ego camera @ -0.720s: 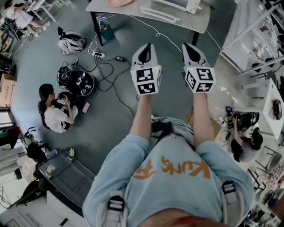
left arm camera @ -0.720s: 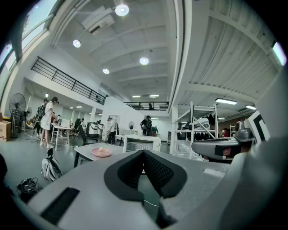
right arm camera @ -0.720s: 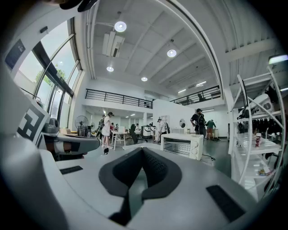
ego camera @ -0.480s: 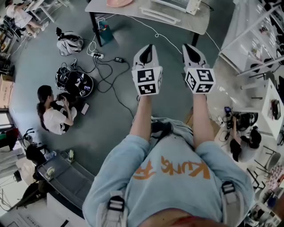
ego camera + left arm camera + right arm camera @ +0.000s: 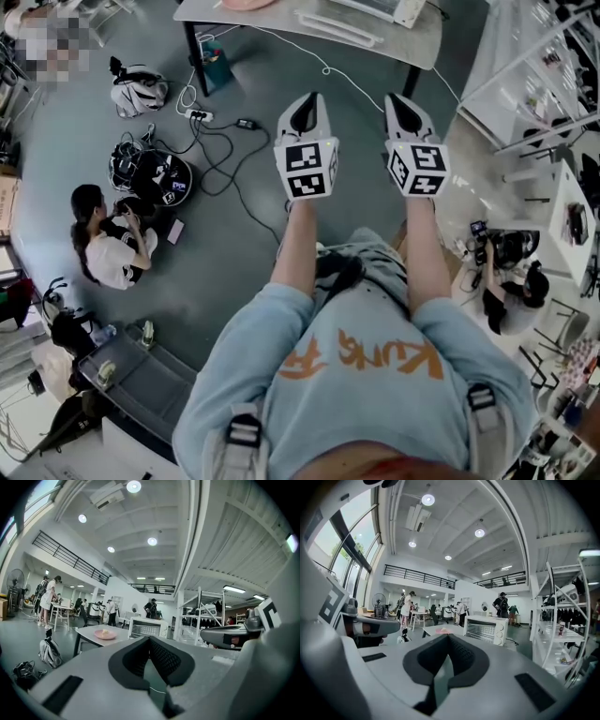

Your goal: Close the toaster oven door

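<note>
- Head view: both forearms reach out over the floor (image 5: 244, 234), side by side, one gripper in each hand.
- Left gripper (image 5: 307, 105): its own view shows the jaws pressed together with nothing between the pads (image 5: 161, 660).
- Right gripper (image 5: 403, 103): in its own view the jaws are likewise pressed together on nothing, pads (image 5: 459, 656) meeting at the tip.
- Floor to the left: a tangle of cables (image 5: 220, 141) and a seated person (image 5: 108, 248).
- Desk (image 5: 422, 45) stands ahead, well apart from both grippers.
- Toaster oven (image 5: 485, 629) sits on the desk, white, with knobs on its right side. It is ahead of both grippers and neither touches it.
- Door (image 5: 337, 28): head view shows a flat panel lying out in front of the oven, apparently folded down.
- Pink plate (image 5: 105, 633) sits on the desk left of the oven.
</note>
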Demonstrator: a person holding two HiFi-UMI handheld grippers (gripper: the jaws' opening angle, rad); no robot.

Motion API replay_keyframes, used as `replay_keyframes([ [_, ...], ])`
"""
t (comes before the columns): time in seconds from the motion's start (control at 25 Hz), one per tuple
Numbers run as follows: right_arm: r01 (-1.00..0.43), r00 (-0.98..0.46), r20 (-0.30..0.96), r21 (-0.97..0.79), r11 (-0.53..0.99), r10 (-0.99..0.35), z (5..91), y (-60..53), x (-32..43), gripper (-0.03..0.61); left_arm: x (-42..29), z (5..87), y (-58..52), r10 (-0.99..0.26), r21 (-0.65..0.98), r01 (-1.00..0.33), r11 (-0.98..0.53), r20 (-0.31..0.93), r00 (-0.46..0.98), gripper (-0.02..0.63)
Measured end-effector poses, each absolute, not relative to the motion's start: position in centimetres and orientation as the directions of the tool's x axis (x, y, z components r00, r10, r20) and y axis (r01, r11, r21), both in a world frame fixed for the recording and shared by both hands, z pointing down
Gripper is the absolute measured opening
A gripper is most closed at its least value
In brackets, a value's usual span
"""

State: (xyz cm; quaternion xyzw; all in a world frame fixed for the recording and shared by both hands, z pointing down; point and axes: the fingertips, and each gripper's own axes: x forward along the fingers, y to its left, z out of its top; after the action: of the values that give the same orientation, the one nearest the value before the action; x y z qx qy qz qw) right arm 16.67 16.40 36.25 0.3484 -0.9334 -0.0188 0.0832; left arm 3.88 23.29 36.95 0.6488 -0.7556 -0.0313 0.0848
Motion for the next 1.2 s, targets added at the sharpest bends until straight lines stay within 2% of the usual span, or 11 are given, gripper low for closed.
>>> replay_keyframes([
  [0.48, -0.652, -0.735, 0.153, 0.111, 0.751, -0.661, 36.2, 12.6, 14.8, -0.002, 1.0, 37.7, 20.4, -0.985, 0.186, -0.969, 0.163, 0.085, -0.149, 0.002],
  [0.68, -0.630, -0.765, 0.133, 0.051, 0.775, -0.630, 37.3, 8.4, 11.8, -0.002, -2.1, 38.2, 17.5, -0.971, 0.097, -0.971, 0.220, 0.117, -0.208, 0.002],
  [1.0, -0.600, -0.791, 0.169, -0.028, 0.800, -0.588, 40.0, -1.9, 7.5, -0.002, -5.5, 41.8, 7.8, -0.949, 0.111, -0.960, 0.258, 0.215, -0.231, 0.002],
  [1.2, -0.624, -0.773, 0.177, -0.037, 0.781, -0.609, 40.0, -11.5, 7.7, -0.002, -4.7, 43.3, -1.8, -0.947, 0.085, -0.972, 0.219, 0.260, -0.191, 0.002],
])
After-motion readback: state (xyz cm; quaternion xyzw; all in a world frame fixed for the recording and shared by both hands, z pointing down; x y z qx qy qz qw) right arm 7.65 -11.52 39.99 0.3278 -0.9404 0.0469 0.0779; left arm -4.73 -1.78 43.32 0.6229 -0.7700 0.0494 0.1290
